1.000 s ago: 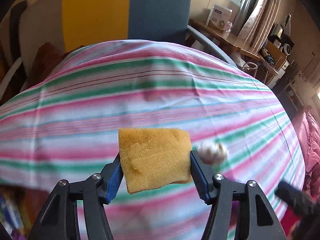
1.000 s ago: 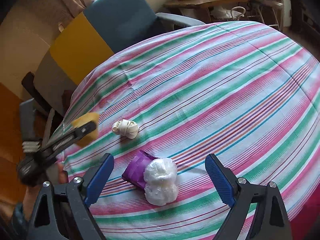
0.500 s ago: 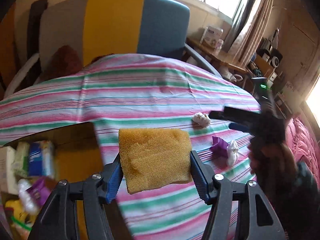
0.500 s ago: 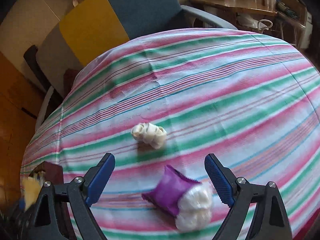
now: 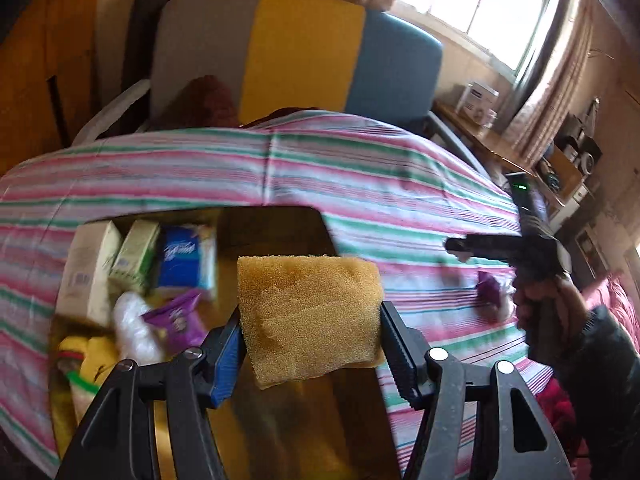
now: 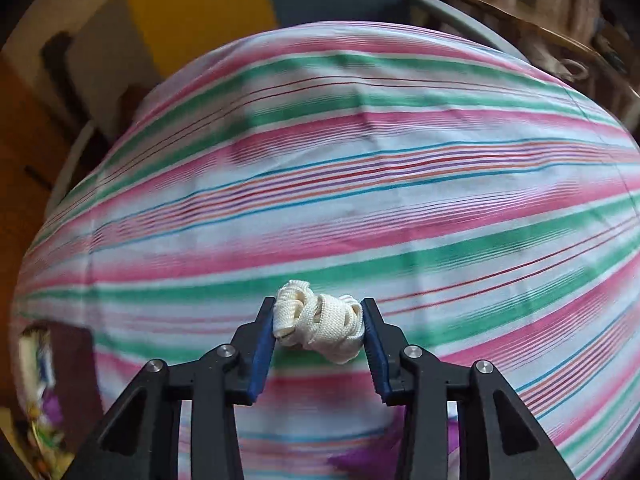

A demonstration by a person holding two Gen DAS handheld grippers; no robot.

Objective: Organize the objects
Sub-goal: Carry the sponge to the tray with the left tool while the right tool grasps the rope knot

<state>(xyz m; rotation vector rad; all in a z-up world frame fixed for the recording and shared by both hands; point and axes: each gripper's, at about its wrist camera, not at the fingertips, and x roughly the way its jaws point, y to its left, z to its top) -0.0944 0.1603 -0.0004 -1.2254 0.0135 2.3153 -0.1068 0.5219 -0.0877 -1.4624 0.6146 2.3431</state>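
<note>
My left gripper (image 5: 311, 317) is shut on a yellow sponge (image 5: 304, 292) and holds it above an open cardboard box (image 5: 276, 226). The box holds several packets, among them a blue tissue pack (image 5: 182, 256) and a purple packet (image 5: 178, 322). My right gripper (image 6: 319, 312) has its jaws closing, and both pads press on a white cord bundle (image 6: 320, 330) on the striped bedspread (image 6: 360, 200). The left wrist view shows that right gripper (image 5: 496, 246) in a person's hand (image 5: 548, 304) at the far right. Beside it lies a purple packet (image 5: 490, 286), seen blurred under the right gripper (image 6: 360, 456).
A chair with a grey, yellow and blue back (image 5: 304, 52) stands behind the bed. A wooden side table (image 5: 476, 126) with small boxes stands under the window at the right. The box's corner (image 6: 48, 360) shows at the left edge of the right wrist view.
My left gripper carried the sponge leftward from over the bedspread to above the box. My right gripper moved forward past the purple packet and closed on the white cord bundle.
</note>
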